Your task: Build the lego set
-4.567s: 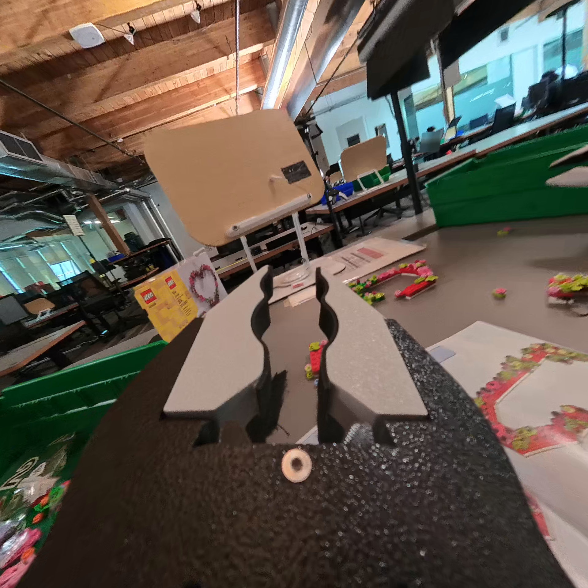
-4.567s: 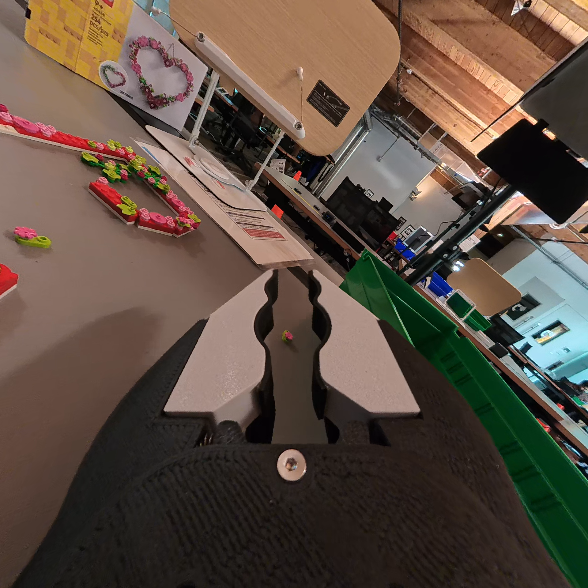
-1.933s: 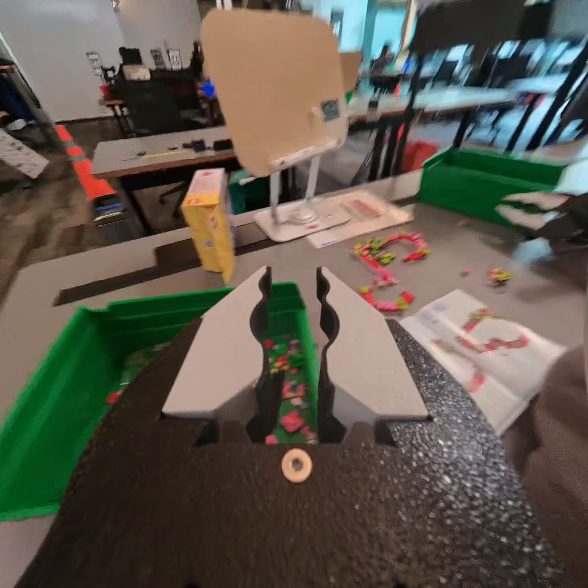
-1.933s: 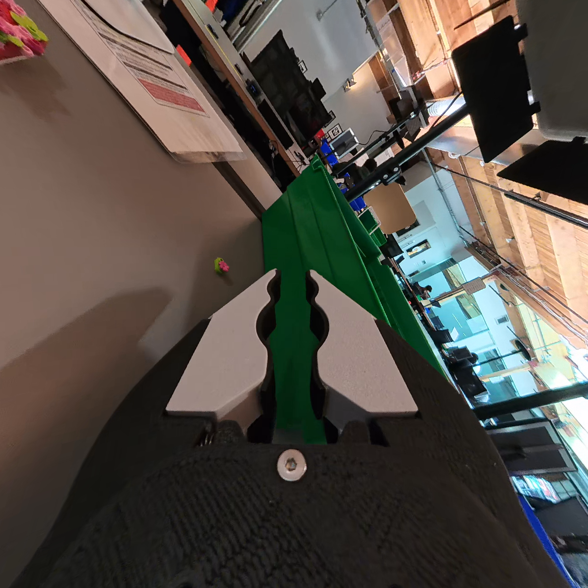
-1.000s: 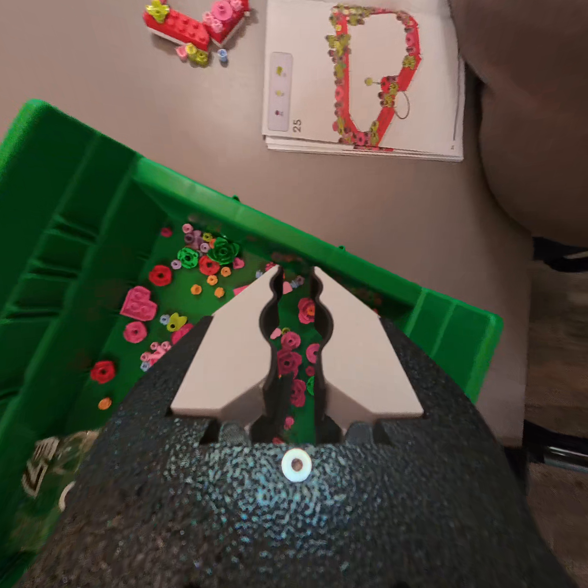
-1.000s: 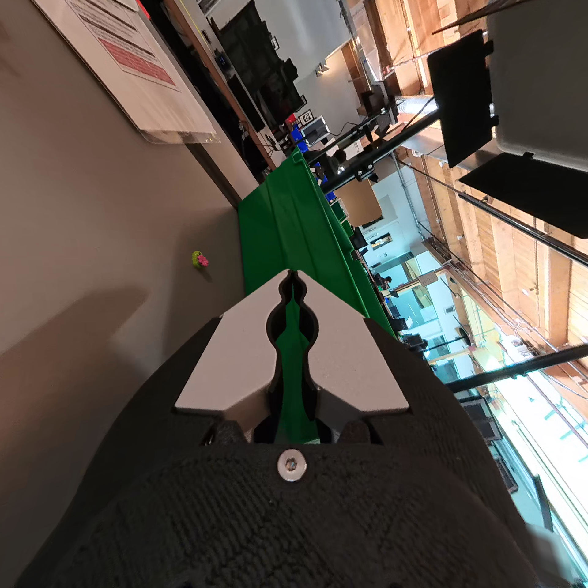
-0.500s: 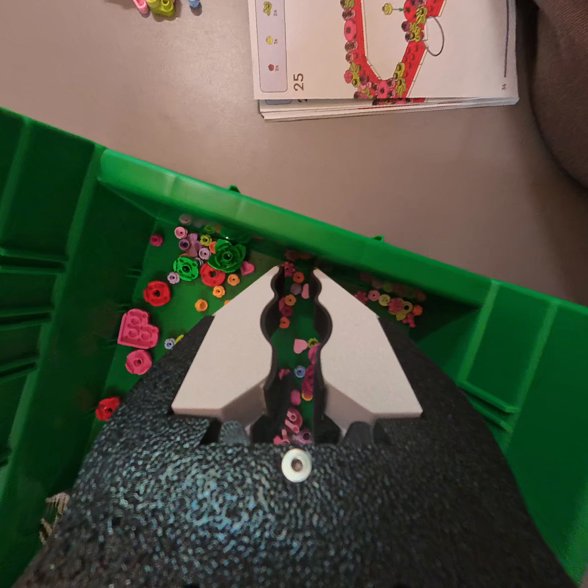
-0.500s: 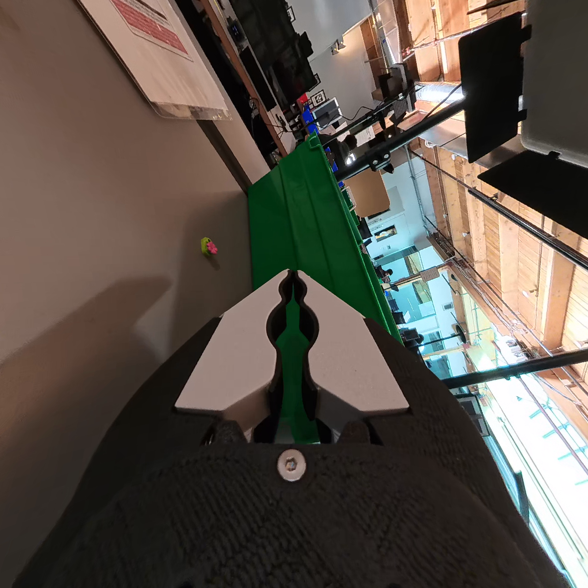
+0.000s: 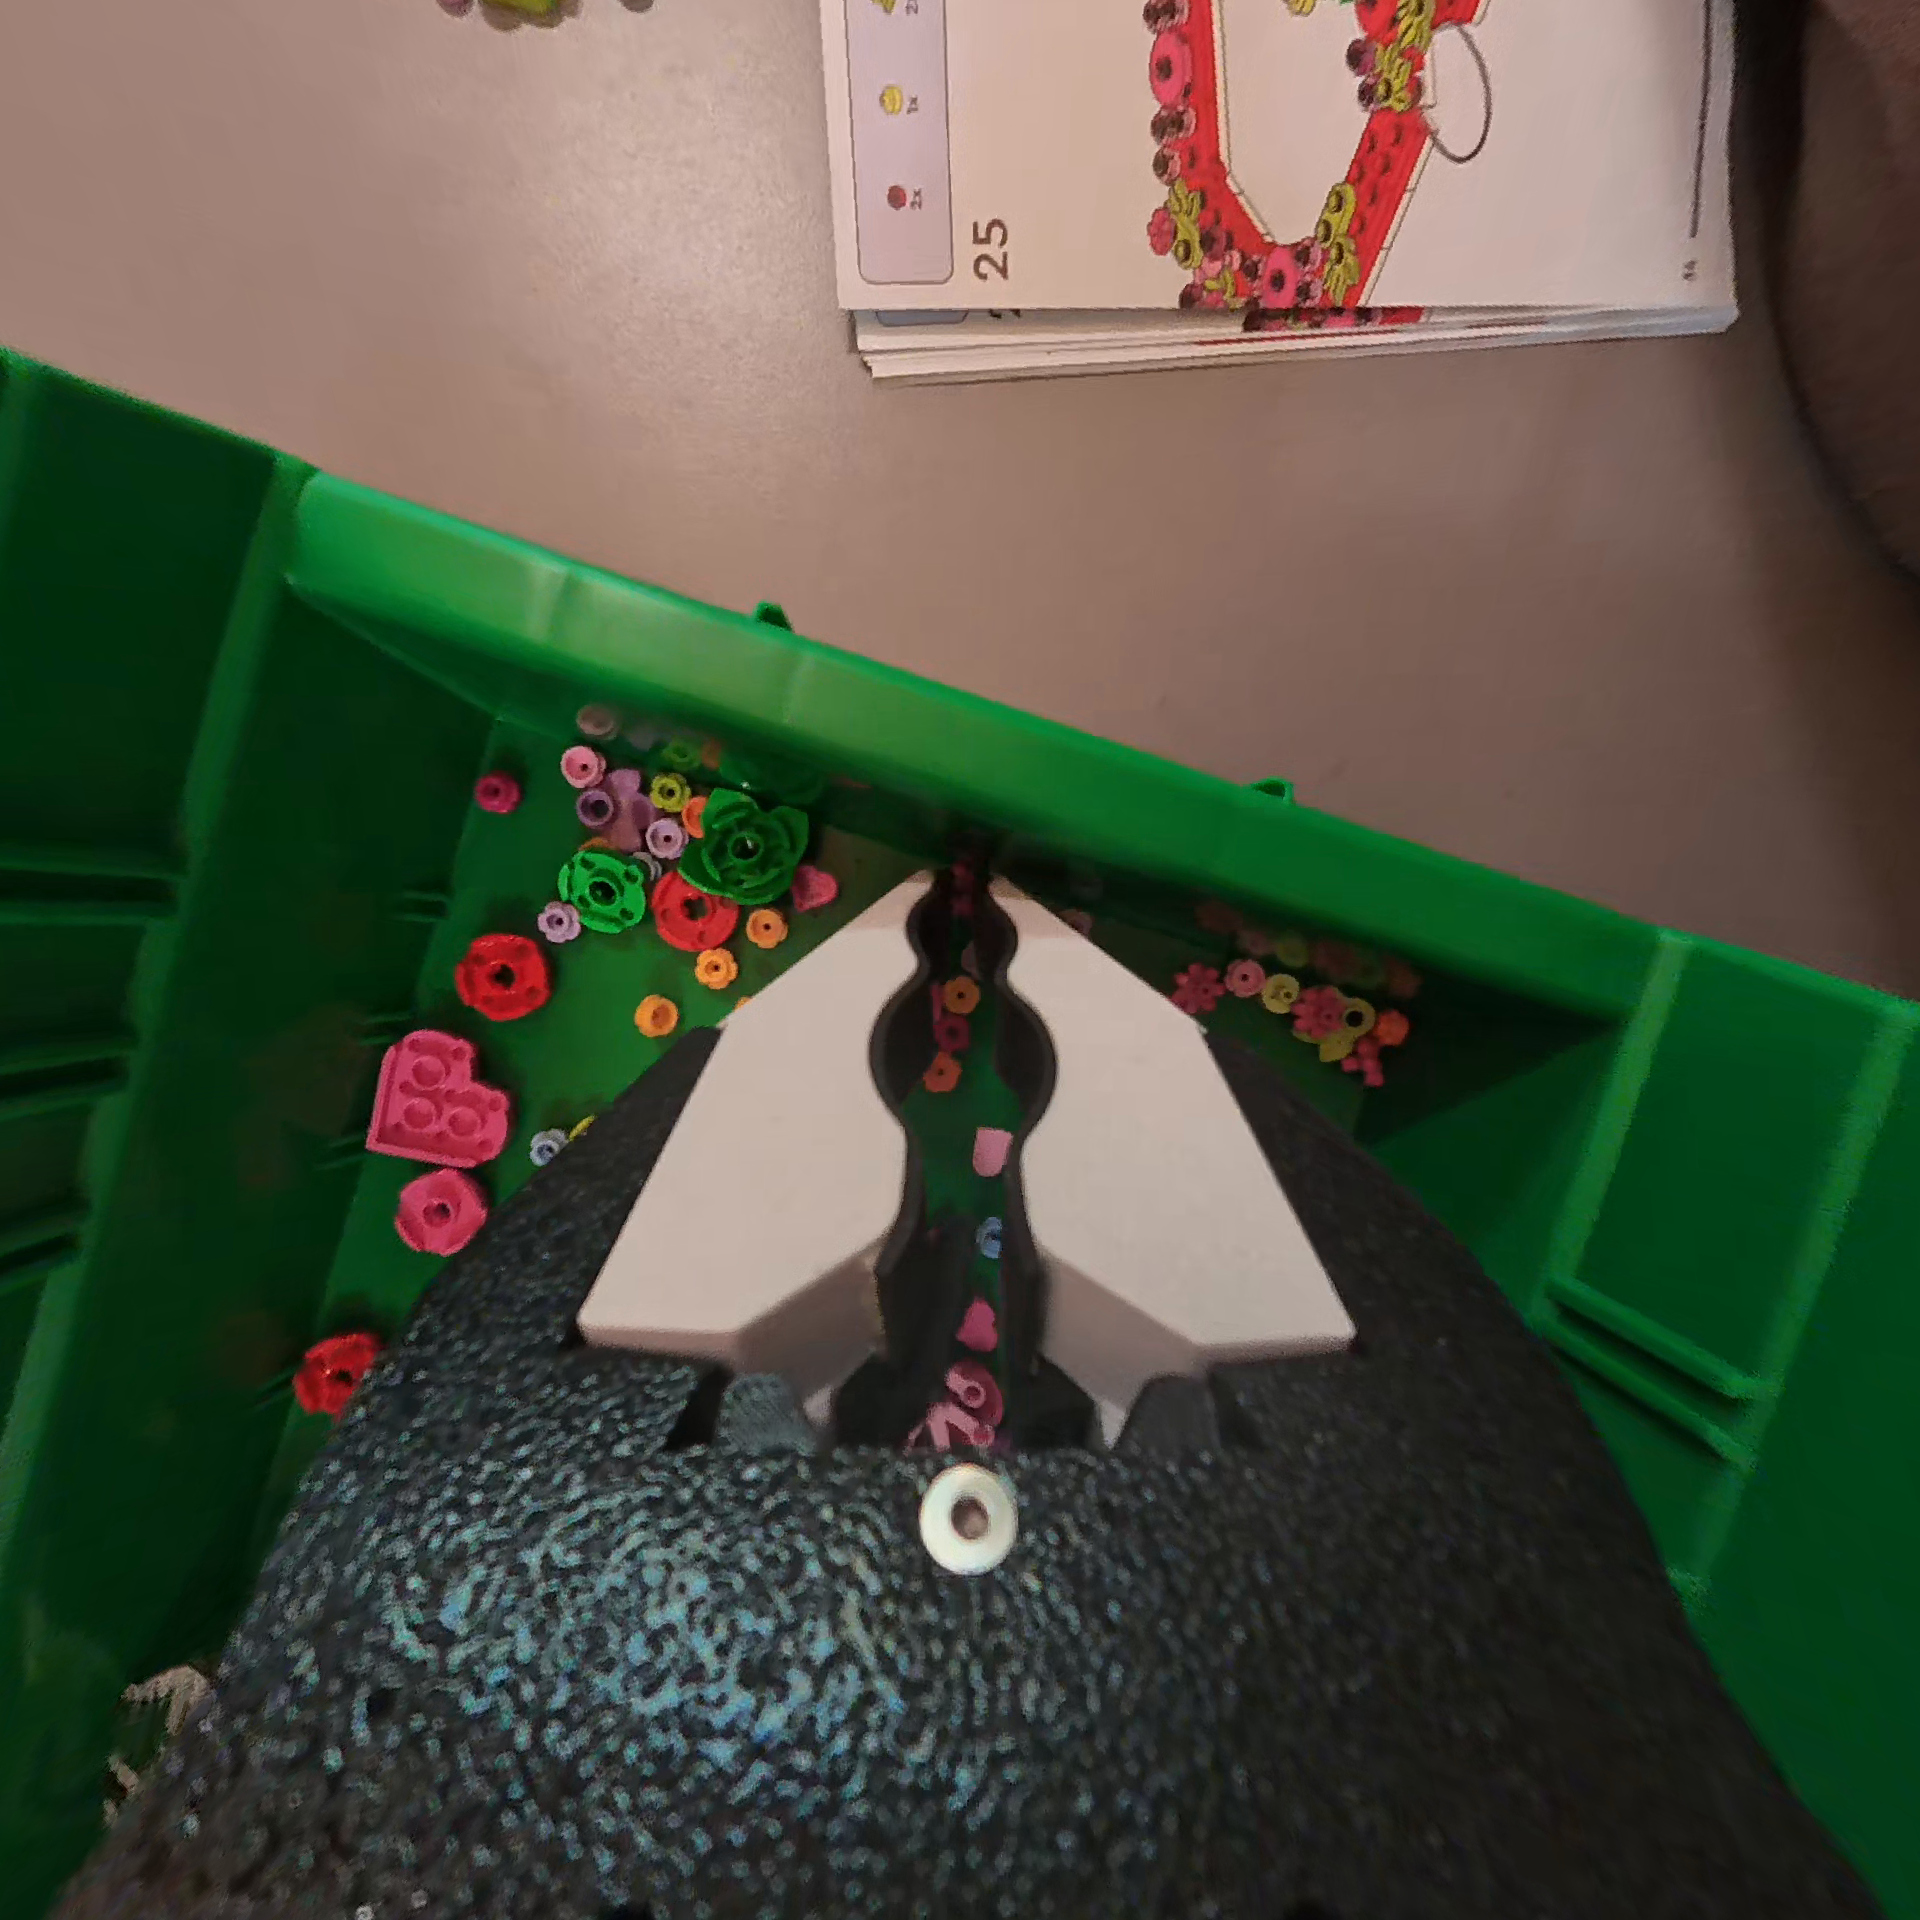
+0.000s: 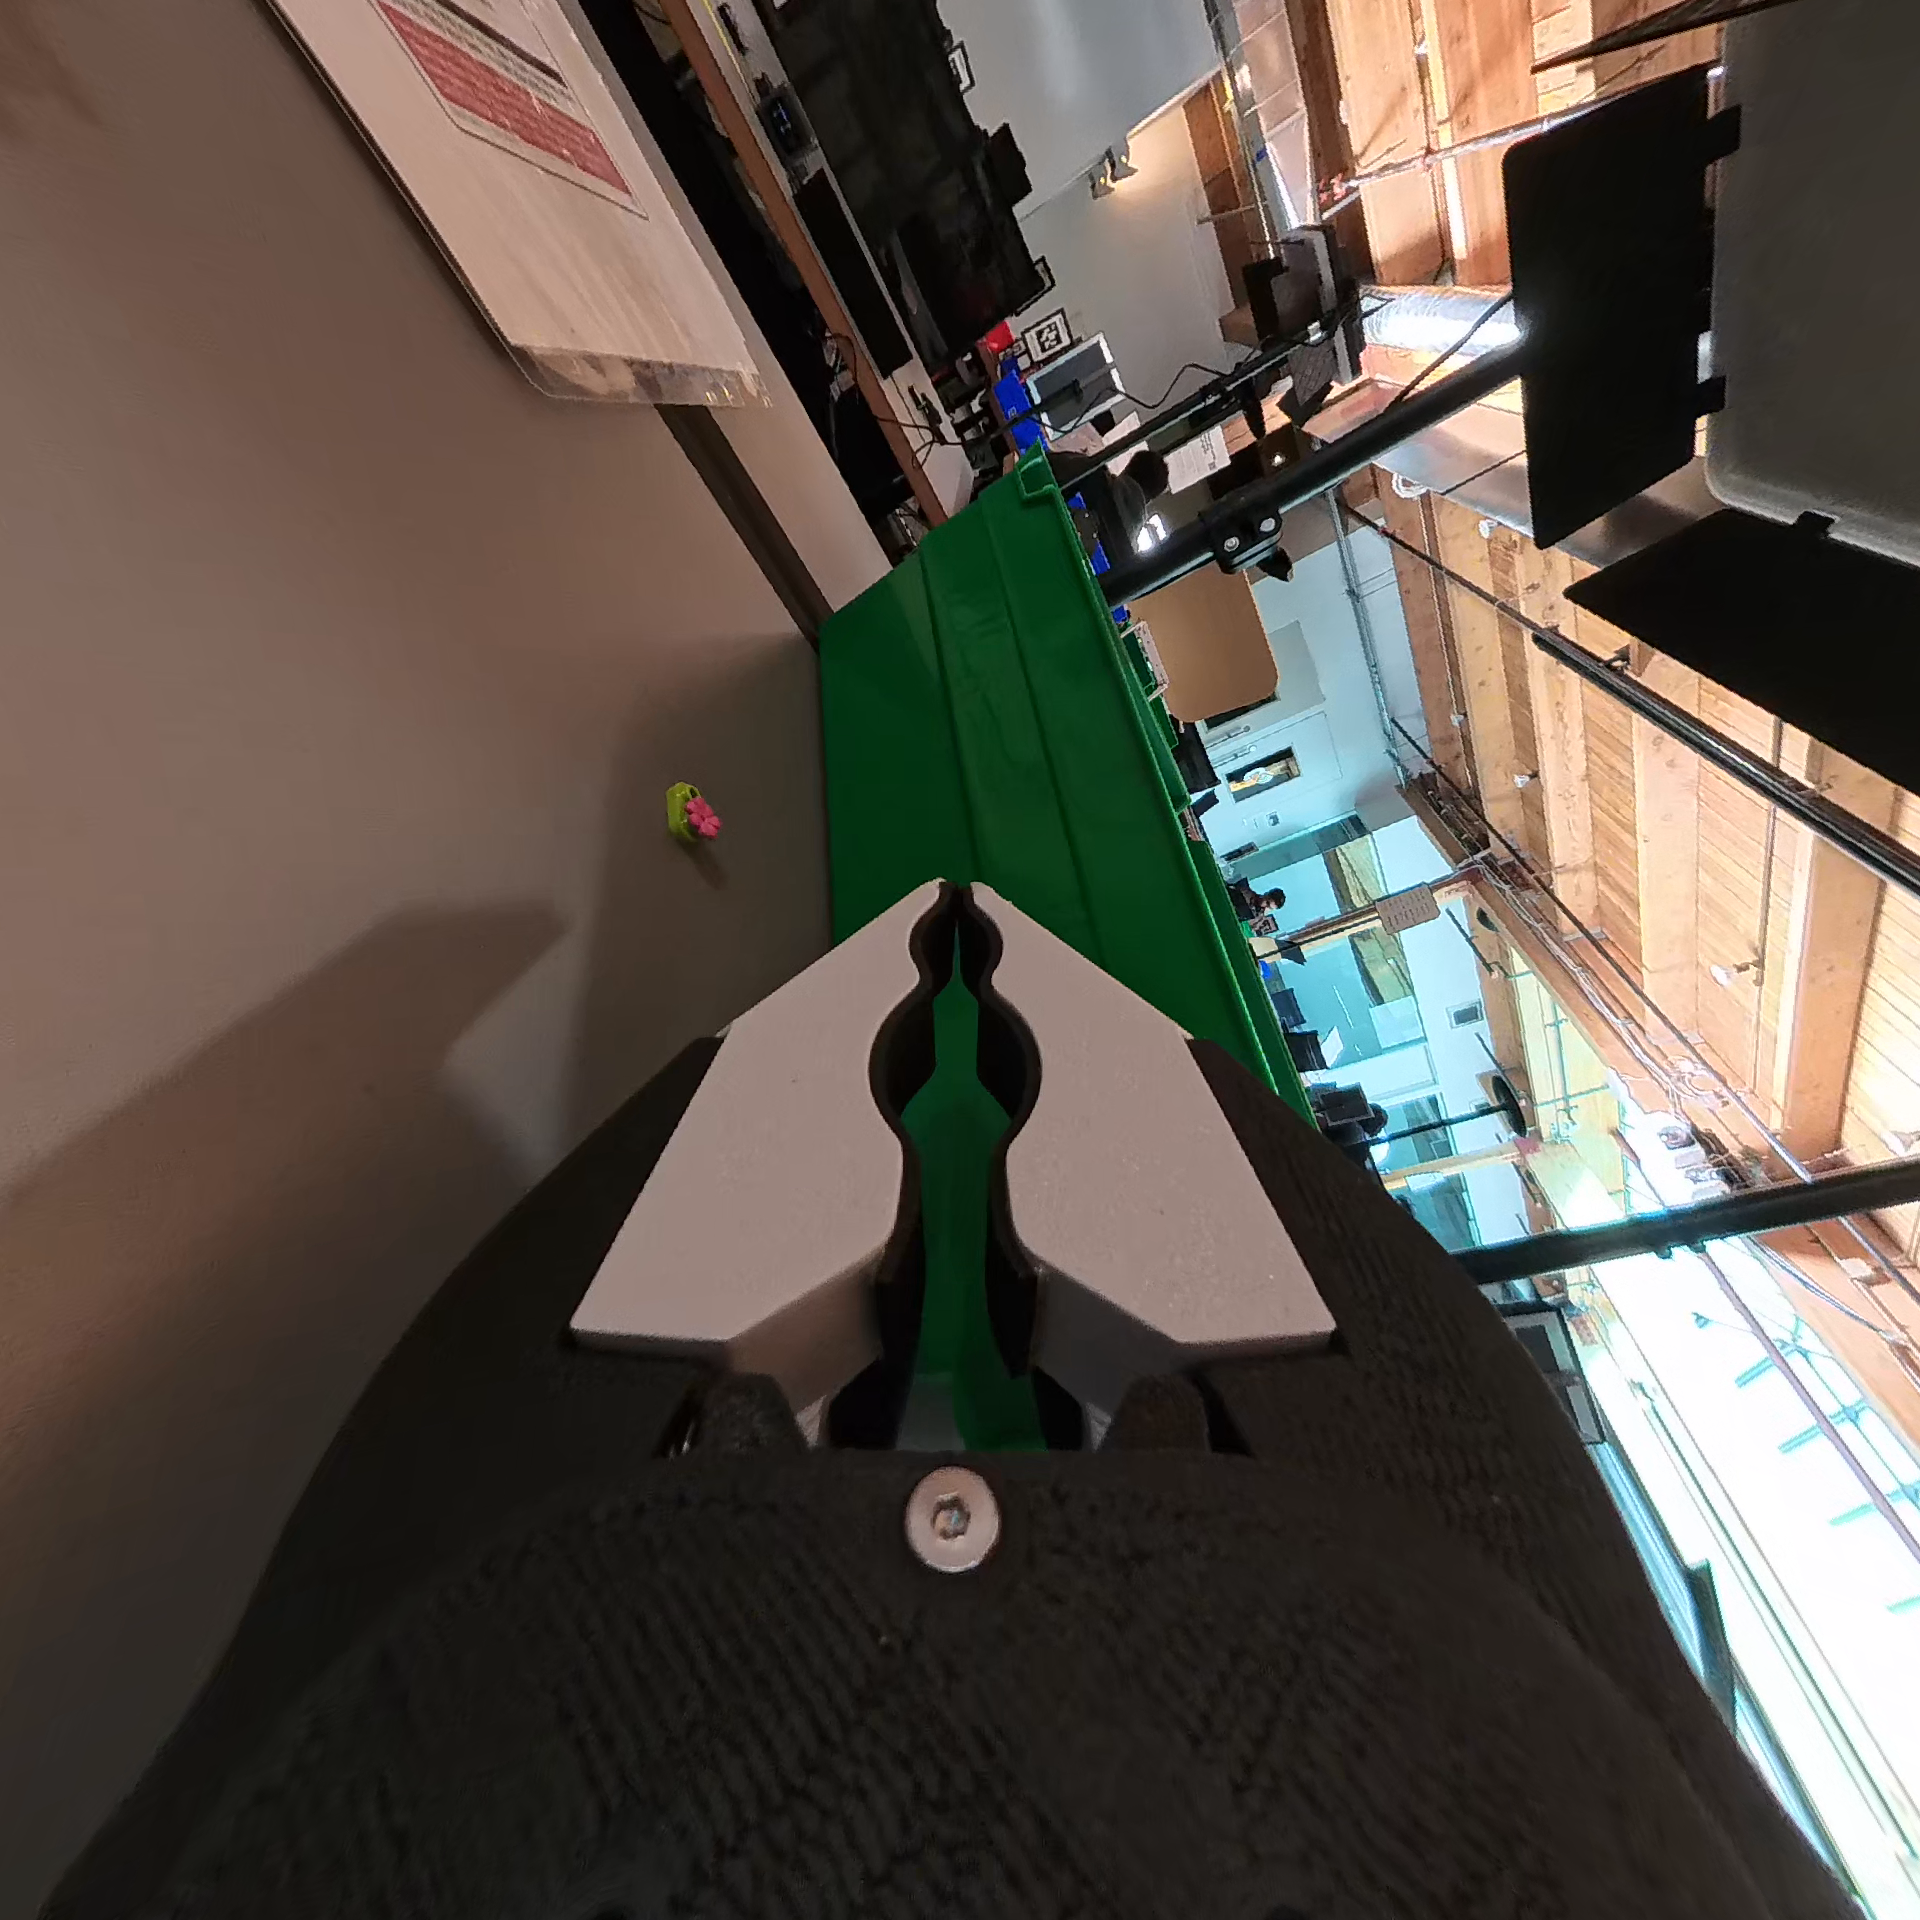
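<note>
The left gripper point(image 9: 961, 883) hangs over the green plastic bin point(image 9: 935, 727), its jaws nearly pressed together with only a thin slit at the tips and nothing visibly pinched; they point at the shaded strip under the bin's far wall. Loose lego pieces lie scattered on the bin floor: small flower studs, a pink heart plate point(image 9: 436, 1107) at the left and green leafy rosettes point(image 9: 746, 844). The open white instruction booklet point(image 9: 1288, 166) lies on the grey bench point(image 9: 416, 260) beyond the bin. The right gripper point(image 10: 956, 891), jaws almost shut and empty, idles beside another green bin wall point(image 10: 987, 727), near a stray lime-and-pink flower piece point(image 10: 691, 810). To pick well, I would spread the left jaws first, single out one stud lying clear of its neighbours, and descend straight.
</note>
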The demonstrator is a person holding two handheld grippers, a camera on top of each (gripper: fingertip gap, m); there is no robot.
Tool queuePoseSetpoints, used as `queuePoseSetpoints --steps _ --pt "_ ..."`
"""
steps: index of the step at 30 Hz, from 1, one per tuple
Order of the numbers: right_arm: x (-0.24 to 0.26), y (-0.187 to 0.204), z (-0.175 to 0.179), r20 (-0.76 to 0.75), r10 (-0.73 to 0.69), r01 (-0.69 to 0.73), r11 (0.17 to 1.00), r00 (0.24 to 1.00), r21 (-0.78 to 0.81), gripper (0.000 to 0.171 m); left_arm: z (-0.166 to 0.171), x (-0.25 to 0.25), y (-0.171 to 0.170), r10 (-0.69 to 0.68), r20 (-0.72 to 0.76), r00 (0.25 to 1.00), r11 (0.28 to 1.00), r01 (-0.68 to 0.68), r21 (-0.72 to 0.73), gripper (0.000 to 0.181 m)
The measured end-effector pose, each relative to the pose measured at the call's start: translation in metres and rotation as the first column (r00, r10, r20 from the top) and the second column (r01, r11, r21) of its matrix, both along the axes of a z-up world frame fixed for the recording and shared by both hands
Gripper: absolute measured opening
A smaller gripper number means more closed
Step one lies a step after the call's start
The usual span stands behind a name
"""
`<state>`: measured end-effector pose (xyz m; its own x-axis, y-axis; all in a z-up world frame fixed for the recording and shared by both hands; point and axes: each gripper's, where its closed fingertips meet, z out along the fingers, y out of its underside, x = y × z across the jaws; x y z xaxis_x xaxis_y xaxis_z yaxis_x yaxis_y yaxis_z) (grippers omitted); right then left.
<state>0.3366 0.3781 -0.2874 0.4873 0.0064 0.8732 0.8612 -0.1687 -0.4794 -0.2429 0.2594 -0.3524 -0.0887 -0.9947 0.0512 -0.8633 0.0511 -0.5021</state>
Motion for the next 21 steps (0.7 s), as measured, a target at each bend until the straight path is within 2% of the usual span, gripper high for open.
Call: queuePoseSetpoints --steps 1,4,7,11,14,17,21 --pt "0.0 0.0 0.0 -0.001 0.002 -0.002 1.0 1.0 0.001 0.0 0.0 -0.001 0.0 -0.008 -0.003 1.0 1.0 0.008 0.003 0.002" --pt "-0.001 -0.001 0.002 -0.006 0.008 -0.008 1.0 1.0 0.009 0.0 0.0 -0.002 0.001 -0.018 -0.01 1.0 0.999 0.018 0.029 0.001" --pt "-0.003 -0.002 0.005 -0.015 0.021 -0.021 0.999 1.0 0.024 0.0 0.012 -0.003 0.01 -0.024 0.029 0.999 0.987 0.019 0.16 0.002" --pt "-0.014 -0.002 0.002 -0.023 0.085 -0.085 0.996 0.996 0.005 0.0 0.058 0.001 0.02 0.017 0.218 0.976 0.938 -0.09 0.334 0.001" --pt "-0.027 -0.003 -0.001 -0.01 0.151 -0.151 0.988 0.988 -0.007 0.0 0.099 0.008 0.019 0.034 0.369 0.929 0.884 -0.2 0.422 0.001" --pt "-0.034 -0.006 0.004 -0.028 0.202 -0.201 0.979 0.979 0.021 0.0 0.139 0.023 0.013 0.038 0.486 0.873 0.842 -0.29 0.455 0.001" --pt "-0.047 -0.012 0.011 -0.072 0.291 -0.287 0.956 0.954 0.057 0.0 0.188 0.057 -0.001 0.044 0.624 0.781 0.831 -0.375 0.411 0.001"
